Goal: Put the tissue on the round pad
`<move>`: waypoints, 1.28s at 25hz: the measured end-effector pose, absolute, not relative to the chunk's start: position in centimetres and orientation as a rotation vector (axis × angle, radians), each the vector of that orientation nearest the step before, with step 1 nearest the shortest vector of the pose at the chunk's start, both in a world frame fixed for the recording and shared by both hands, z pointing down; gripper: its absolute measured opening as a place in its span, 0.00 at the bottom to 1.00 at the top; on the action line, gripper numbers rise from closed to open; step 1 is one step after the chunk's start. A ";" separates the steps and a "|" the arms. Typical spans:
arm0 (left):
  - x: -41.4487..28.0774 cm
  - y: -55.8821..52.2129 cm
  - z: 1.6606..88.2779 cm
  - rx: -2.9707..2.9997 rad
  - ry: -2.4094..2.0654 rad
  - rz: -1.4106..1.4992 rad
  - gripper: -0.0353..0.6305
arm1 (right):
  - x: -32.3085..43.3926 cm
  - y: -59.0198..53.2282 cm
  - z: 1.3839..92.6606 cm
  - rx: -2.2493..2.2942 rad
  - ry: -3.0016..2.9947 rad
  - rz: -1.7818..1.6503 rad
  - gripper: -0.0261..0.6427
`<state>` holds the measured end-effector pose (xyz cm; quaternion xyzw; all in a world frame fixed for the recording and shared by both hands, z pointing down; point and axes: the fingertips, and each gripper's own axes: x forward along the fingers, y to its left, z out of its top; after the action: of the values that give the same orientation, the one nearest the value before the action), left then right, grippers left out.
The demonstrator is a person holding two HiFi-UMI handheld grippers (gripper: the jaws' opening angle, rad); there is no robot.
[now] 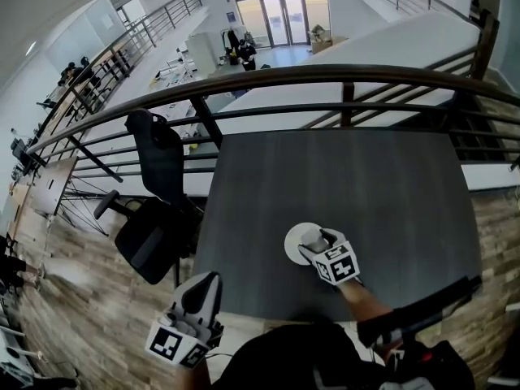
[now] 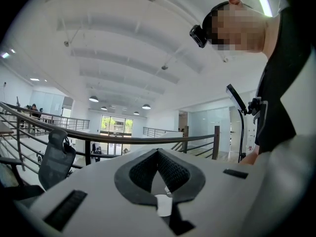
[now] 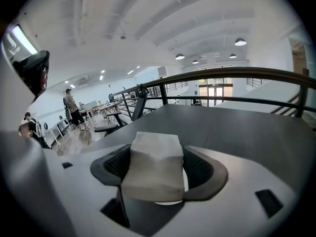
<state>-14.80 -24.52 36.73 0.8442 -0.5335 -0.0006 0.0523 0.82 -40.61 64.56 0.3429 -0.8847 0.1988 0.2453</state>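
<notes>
A white tissue pack (image 3: 155, 169) sits between the jaws of my right gripper (image 3: 157, 157), and both dark pads touch its sides. Under it a sliver of the round white pad (image 3: 185, 181) shows. In the head view the right gripper (image 1: 314, 239) hovers over the round pad (image 1: 292, 249), which lies on the dark table (image 1: 366, 177) near its front edge. The gripper hides part of the tissue (image 1: 311, 236) there. My left gripper (image 1: 205, 284) hangs off the table's front left corner, tilted upward, jaws together and nothing between them (image 2: 158, 153).
A black office chair (image 1: 154, 210) stands left of the table. A dark metal railing (image 1: 325, 75) runs behind the table's far edge, with a drop to a lower floor beyond. The person's arm and dark clothing fill the bottom of the head view.
</notes>
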 end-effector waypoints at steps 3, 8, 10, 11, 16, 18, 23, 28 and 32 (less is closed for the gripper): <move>-14.9 -24.4 36.7 2.551 -1.641 0.011 0.06 | 1.0 -40.6 66.4 0.911 -2.380 0.566 0.52; -15.3 -24.5 37.0 2.516 -1.681 0.046 0.06 | 0.6 -41.3 68.5 0.897 -2.360 0.567 0.52; -15.5 -24.4 37.2 2.498 -1.694 0.064 0.06 | 0.5 -41.4 69.3 0.886 -2.340 0.578 0.52; -15.6 -24.4 37.3 2.491 -1.699 0.068 0.06 | 0.4 -41.5 69.8 0.882 -2.333 0.581 0.52; -15.8 -24.4 37.4 2.455 -1.720 0.086 0.06 | 0.1 -42.0 71.7 0.858 -2.300 0.592 0.52; -15.6 -24.2 37.3 2.453 -1.730 0.105 0.06 | 0.3 -41.8 72.2 0.849 -2.280 0.602 0.52; -15.2 -23.8 37.0 2.444 -1.748 0.125 0.06 | 0.0 -42.4 72.7 0.857 -2.285 0.595 0.52; -14.8 -23.2 36.8 2.424 -1.777 0.128 0.06 | -0.7 -41.5 73.2 0.790 -2.275 0.656 0.52; -14.8 -22.8 36.9 2.397 -1.796 0.137 0.06 | -0.6 -41.6 74.1 0.783 -2.248 0.651 0.52</move>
<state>-14.77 -22.76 36.90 0.7974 -0.5974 0.0455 0.0717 -0.58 -41.63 74.08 0.2995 -0.8596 0.2488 0.3308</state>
